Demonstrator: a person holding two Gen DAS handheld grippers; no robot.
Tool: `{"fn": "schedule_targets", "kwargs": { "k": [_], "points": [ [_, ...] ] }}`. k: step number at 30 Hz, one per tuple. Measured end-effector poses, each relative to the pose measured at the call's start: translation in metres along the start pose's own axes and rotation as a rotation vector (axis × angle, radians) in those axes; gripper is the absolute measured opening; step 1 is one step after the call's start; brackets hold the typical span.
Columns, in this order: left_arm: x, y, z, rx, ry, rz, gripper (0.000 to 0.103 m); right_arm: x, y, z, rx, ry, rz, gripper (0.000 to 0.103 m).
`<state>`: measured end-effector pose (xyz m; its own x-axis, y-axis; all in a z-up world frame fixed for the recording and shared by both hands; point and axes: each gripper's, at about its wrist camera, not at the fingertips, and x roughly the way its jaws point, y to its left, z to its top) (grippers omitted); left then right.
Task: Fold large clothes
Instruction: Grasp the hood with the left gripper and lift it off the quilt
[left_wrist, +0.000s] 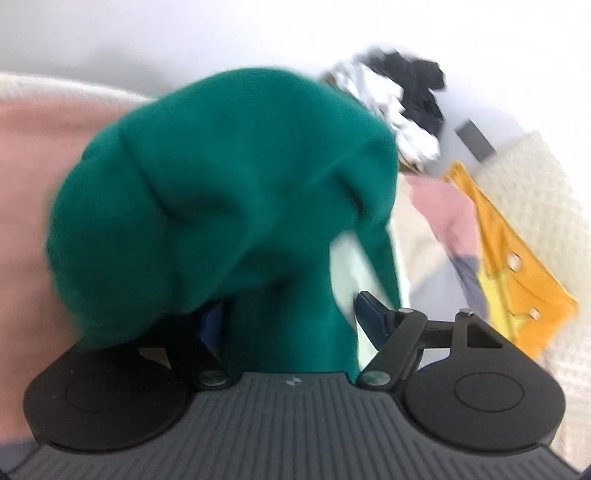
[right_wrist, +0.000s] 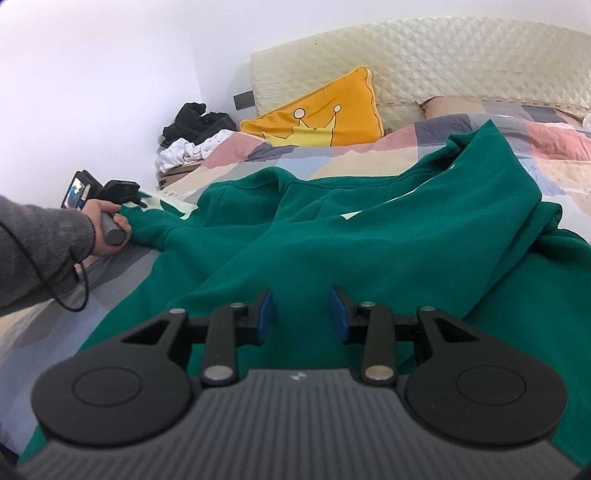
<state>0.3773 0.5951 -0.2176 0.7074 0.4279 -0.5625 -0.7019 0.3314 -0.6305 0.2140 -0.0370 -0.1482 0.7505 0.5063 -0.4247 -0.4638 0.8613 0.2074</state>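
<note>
A large green sweatshirt (right_wrist: 332, 251) lies spread and rumpled across the bed. In the left wrist view a blurred heap of its cloth (left_wrist: 221, 166) fills the middle of the picture. My left gripper (left_wrist: 288, 306) stands open and wide, with a bunch of that cloth between its jaws and draped over the left finger. The blue pad (left_wrist: 373, 317) of the right finger is bare. From the right wrist view, a hand (right_wrist: 107, 225) holds the left gripper (right_wrist: 138, 201) at the sleeve end (right_wrist: 147, 225). My right gripper (right_wrist: 301, 295) hovers open over the sweatshirt's near part, nothing between its pads.
A yellow crown cushion (right_wrist: 325, 110) leans on the quilted cream headboard (right_wrist: 443, 55). A pile of black and white clothes (right_wrist: 195, 136) sits in the corner by the white wall. The patchwork bedspread (right_wrist: 480, 125) shows around the sweatshirt.
</note>
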Motion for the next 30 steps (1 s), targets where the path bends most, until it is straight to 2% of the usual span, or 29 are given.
{"fn": "schedule_targets", "kwargs": {
  "k": [1,3,5,6,7,8,13,17,21,25,30],
  "points": [
    [0.004,0.001,0.002,-0.014,0.006,0.007,0.076,0.000,0.000,0.000,0.004,0.000,0.002,0.038],
    [0.007,-0.006,0.003,0.008,0.016,0.046,0.064,0.001,-0.001,0.001,0.008,-0.002,0.004,0.037],
    [0.010,-0.023,0.001,0.116,0.031,0.127,0.035,0.001,0.000,0.003,0.008,-0.005,0.005,0.037],
    [0.010,-0.028,0.002,0.150,0.040,0.142,0.031,0.001,0.000,0.004,0.011,-0.007,0.008,0.037],
    [0.007,-0.033,0.003,0.175,0.044,0.140,0.022,0.000,-0.001,0.005,0.014,-0.010,0.011,0.037],
    [0.002,-0.038,0.004,0.192,0.036,0.137,0.018,0.000,-0.002,0.006,0.017,-0.012,0.012,0.037],
    [-0.036,-0.079,0.015,0.357,-0.023,0.144,0.014,-0.005,-0.007,0.011,0.047,-0.026,0.012,0.038],
    [-0.085,-0.116,0.022,0.542,-0.092,0.141,0.014,-0.016,-0.014,0.015,0.082,-0.043,-0.015,0.038],
    [-0.135,-0.168,0.016,0.726,-0.171,0.119,0.014,-0.033,-0.021,0.022,0.113,-0.069,-0.023,0.039],
    [-0.181,-0.227,-0.002,0.875,-0.207,0.060,0.014,-0.050,-0.025,0.028,0.108,-0.121,-0.025,0.039],
    [-0.244,-0.273,-0.036,0.989,-0.233,-0.017,0.014,-0.069,-0.037,0.033,0.134,-0.156,-0.019,0.039]
  ]
}}
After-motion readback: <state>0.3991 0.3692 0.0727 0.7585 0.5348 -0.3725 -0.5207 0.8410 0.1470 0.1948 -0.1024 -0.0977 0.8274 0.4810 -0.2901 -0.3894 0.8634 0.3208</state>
